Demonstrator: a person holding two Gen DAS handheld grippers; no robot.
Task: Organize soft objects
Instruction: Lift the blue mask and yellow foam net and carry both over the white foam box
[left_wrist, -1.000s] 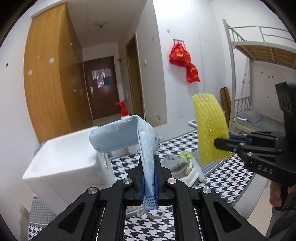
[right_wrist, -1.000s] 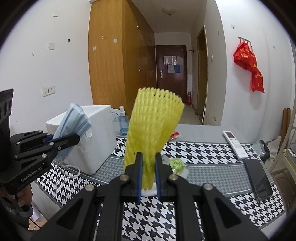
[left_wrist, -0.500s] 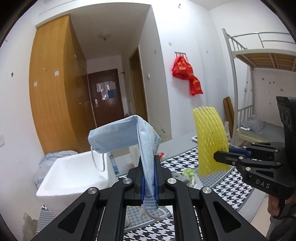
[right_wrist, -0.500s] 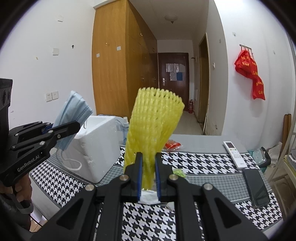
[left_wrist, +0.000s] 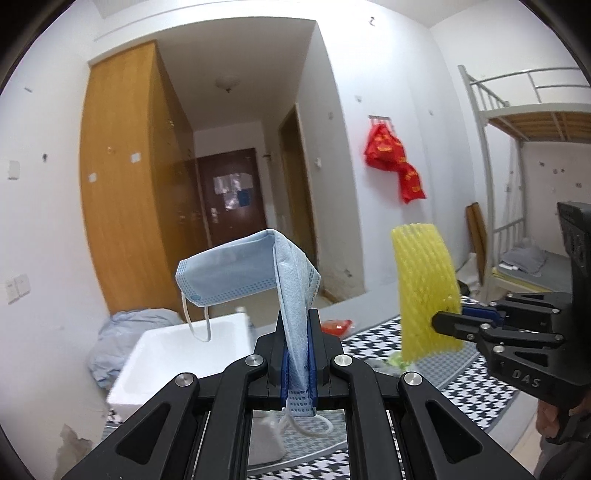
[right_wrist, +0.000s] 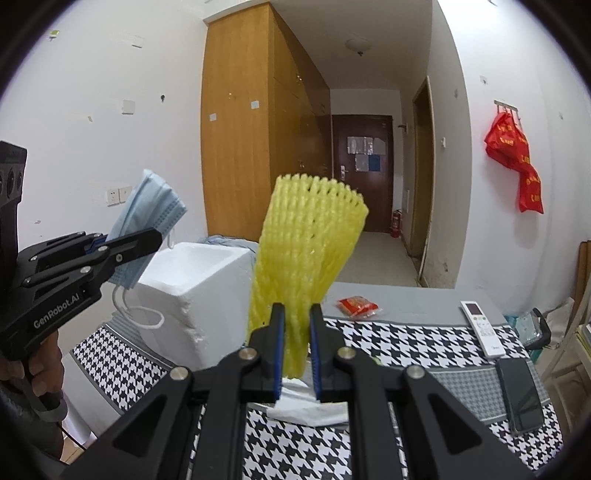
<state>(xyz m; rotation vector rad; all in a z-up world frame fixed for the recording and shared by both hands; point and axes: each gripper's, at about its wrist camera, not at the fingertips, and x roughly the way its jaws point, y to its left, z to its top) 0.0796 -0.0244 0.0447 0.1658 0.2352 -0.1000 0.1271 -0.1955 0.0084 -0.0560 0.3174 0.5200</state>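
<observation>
Left wrist view: your left claw (left_wrist: 297, 354) is clamped on a blue face mask (left_wrist: 258, 269), which stands up between the blue pads and folds over to the left, one white ear loop dangling from its far corner and another trailing below the fingers. To the right in the same view, your right claw (left_wrist: 439, 321) grips a yellow foam fruit net (left_wrist: 424, 288) by its lower part, the net standing upright above the houndstooth-covered bench (left_wrist: 373, 339). Right wrist view: the net (right_wrist: 310, 251) rises between the closed-in pads of the right claw (right_wrist: 297, 343), flaring wider toward its top; the left claw (right_wrist: 147, 238) reaches in from the left edge with the mask (right_wrist: 147, 218) pinched in it, held in the air above the bench's left end. A white foam box (right_wrist: 195, 291) sits open-topped on the left end of the bench (right_wrist: 406, 343), below and just beyond the mask. A red snack packet (right_wrist: 357, 307) lies near the far edge, a white remote control (right_wrist: 482, 328) lies toward the right end, and a dark phone (right_wrist: 519, 395) lies nearer the front right corner. A crumpled white tissue (right_wrist: 310, 402) lies on the cloth right below the right claw. Red bags (right_wrist: 517, 162) hang on the wall at right.
</observation>
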